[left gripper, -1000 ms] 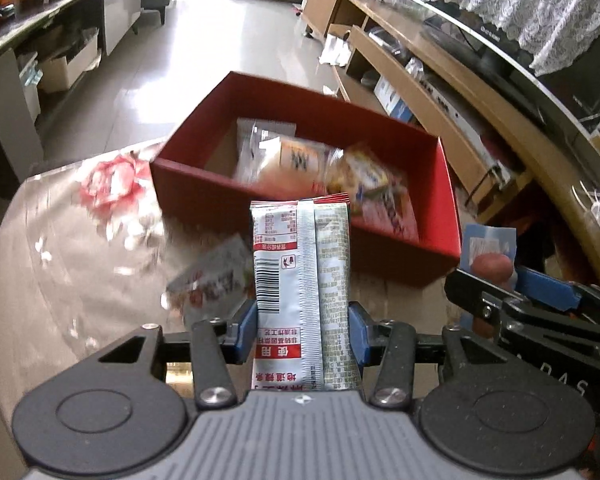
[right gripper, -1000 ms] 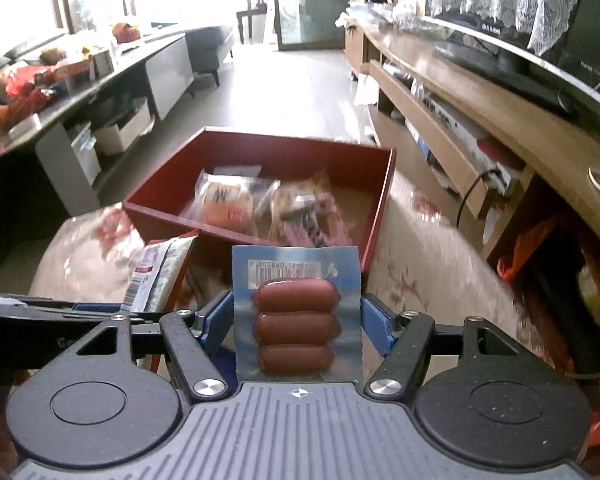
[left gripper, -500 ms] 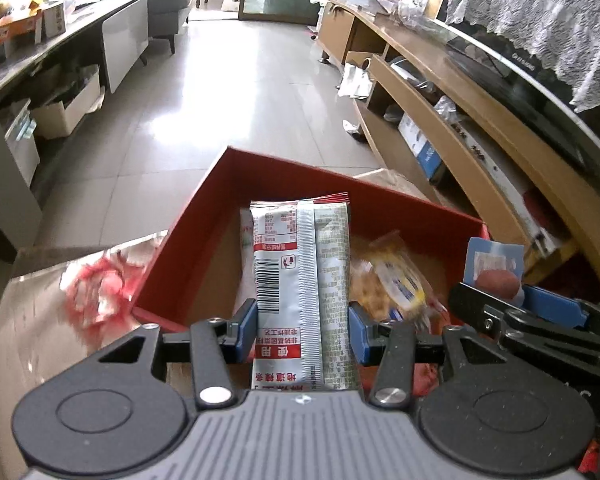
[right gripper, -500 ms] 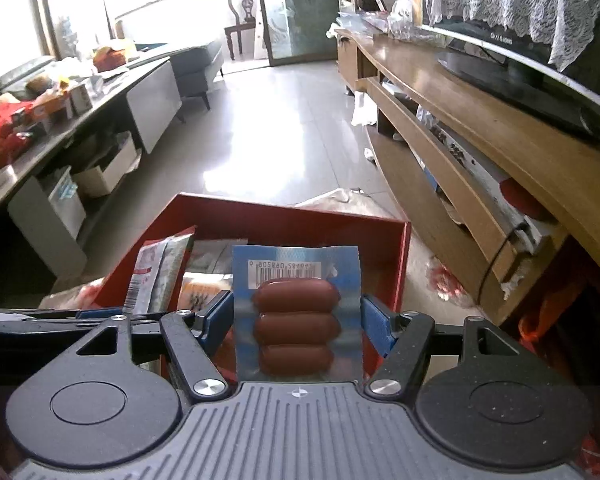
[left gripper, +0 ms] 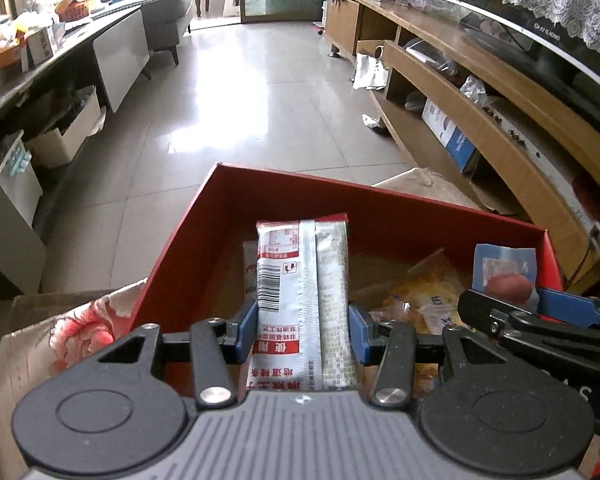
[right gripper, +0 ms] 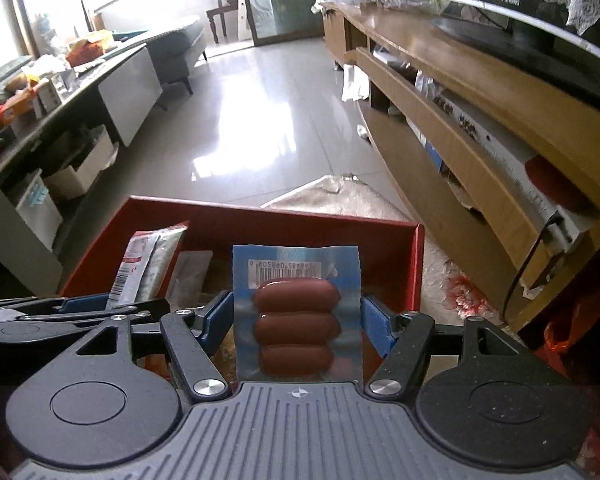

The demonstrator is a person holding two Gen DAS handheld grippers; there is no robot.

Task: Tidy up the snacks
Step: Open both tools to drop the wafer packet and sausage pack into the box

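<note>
We find the left claw (left gripper: 302, 334) pinching a long white-and-red snack packet (left gripper: 302, 300), barcode side up, standing upright over the red box (left gripper: 172, 264). The right claw (right gripper: 296, 320) grips a blue sausage pack (right gripper: 296, 308) showing three brown sausages and a barcode strip, also held above the box. A yellow snack bag (left gripper: 424, 300) lies inside. The box rests on a floral-covered worktop (left gripper: 80, 332).

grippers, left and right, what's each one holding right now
left gripper: closed on the white snack packet.
right gripper: closed on the blue sausage pack.
</note>
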